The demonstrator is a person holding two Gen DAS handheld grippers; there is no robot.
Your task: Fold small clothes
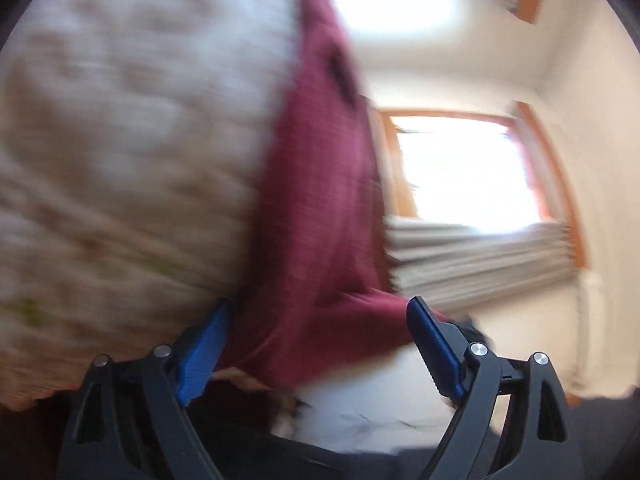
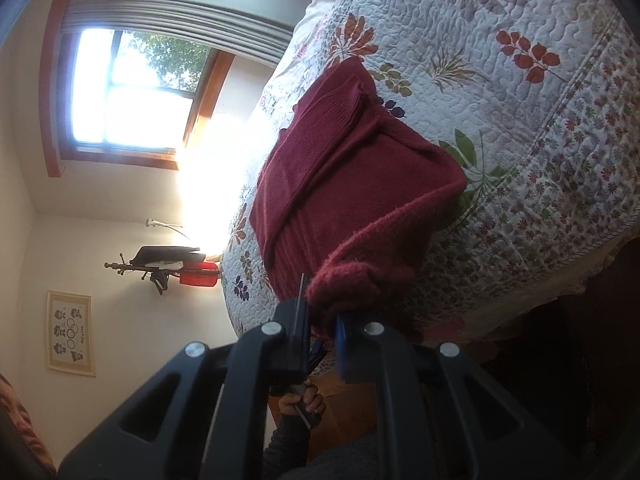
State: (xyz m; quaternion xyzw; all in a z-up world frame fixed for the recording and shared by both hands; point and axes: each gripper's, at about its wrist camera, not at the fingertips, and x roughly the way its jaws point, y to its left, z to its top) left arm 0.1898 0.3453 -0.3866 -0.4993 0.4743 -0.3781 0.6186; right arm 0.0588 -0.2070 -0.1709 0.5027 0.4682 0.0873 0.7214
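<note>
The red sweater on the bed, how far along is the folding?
Partly done. The red sweater lies on the quilt with one sleeve already laid across its body. In hand: the right gripper is shut on a bunched edge of it. The left gripper is open, with red cloth between its fingers, though that view is blurred. Left: folding that edge over and squaring up the bundle.

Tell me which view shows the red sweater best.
The right wrist view: the red sweater lies sharp on the quilt, one bunched end in the right tool. The left wrist view shows only a blurred strip of it.
</note>
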